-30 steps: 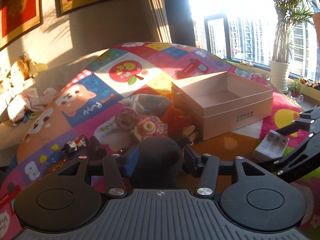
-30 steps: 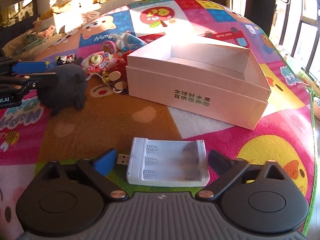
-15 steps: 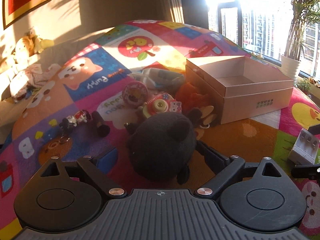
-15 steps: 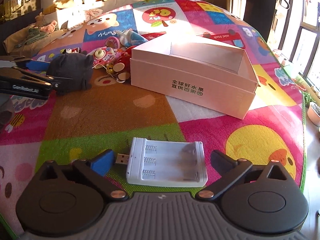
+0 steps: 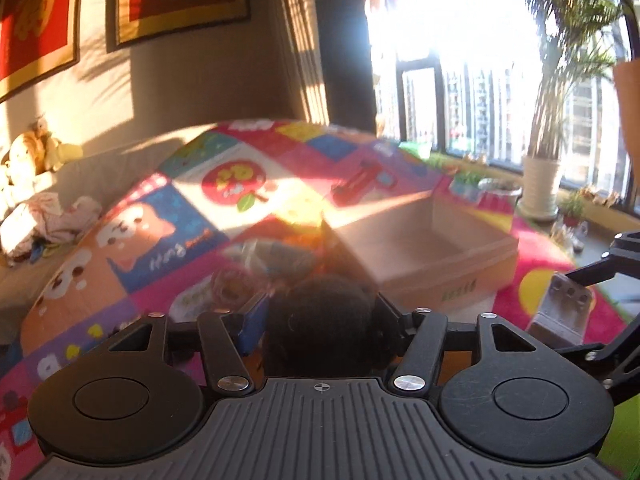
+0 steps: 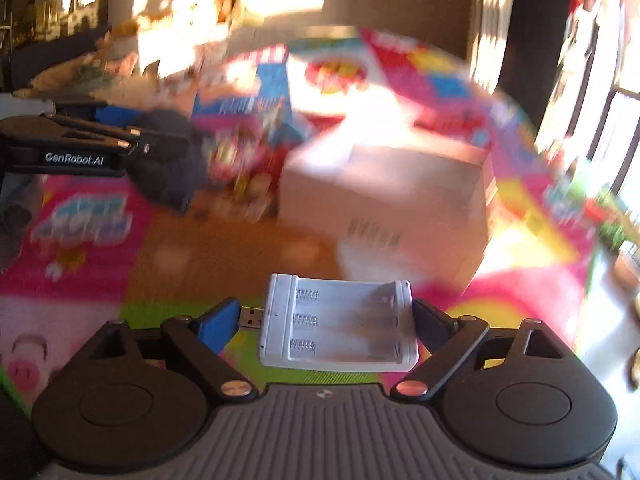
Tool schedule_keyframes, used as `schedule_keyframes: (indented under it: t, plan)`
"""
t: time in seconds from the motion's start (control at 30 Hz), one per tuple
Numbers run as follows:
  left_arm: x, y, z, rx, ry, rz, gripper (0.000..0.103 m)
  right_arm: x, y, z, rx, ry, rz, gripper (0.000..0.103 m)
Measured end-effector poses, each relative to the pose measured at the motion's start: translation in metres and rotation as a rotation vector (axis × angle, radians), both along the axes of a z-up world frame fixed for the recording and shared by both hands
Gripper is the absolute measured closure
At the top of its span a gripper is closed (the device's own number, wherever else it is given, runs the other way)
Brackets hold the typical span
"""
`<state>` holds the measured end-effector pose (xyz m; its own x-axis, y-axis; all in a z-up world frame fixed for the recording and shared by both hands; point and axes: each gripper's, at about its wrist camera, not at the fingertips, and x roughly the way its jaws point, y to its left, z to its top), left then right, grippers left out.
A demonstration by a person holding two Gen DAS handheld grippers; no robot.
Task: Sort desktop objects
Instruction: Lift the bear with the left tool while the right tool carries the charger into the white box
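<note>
A dark grey plush toy point(image 5: 320, 320) sits between the fingers of my left gripper point(image 5: 320, 314). The jaws are closing and the pads press into both its sides. In the right wrist view the plush point(image 6: 172, 176) hangs above the mat. My right gripper point(image 6: 326, 316) is closing on a white battery charger point(image 6: 340, 328). Its USB plug meets the blue left pad and the right finger touches its other end. The charger point(image 5: 564, 308) also shows off the mat at the right of the left wrist view. An open pink cardboard box point(image 5: 440, 264) point(image 6: 380, 204) stands ahead.
A pile of small toys point(image 5: 248, 272) point(image 6: 244, 168) lies left of the box on the colourful play mat point(image 5: 152, 240). Stuffed toys point(image 5: 28, 160) rest on the sofa at far left. A potted palm point(image 5: 540, 184) stands by the window.
Half a second ago the plush and the charger lay on the mat between wide jaws. Now both grippers have closed on them and risen, and the views have tilted up.
</note>
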<state>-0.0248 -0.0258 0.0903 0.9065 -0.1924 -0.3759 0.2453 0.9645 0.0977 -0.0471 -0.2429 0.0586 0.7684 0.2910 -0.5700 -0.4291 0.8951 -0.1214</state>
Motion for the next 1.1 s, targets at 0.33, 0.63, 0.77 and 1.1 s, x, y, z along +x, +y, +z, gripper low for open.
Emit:
schedule_keyframes:
  t: [0.33,0.63,0.77,1.1]
  plan:
    - [0.067,-0.025,0.053,-0.083,-0.082,-0.048,0.050,0.054,-0.022,0.070,0.059,-0.230,-0.152,0.012]
    - [0.018,0.003,-0.026,0.120,0.089,-0.051,0.006,0.039,-0.007,-0.013,0.003,0.041,-0.057,0.012]
    - [0.031,0.004,-0.058,0.103,0.190,-0.035,0.006,0.035,0.001,-0.045,0.008,0.137,-0.068,0.012]
    - [0.053,-0.020,-0.077,0.076,0.226,0.003,0.029,0.023,0.001,-0.063,-0.012,0.176,-0.043,0.000]
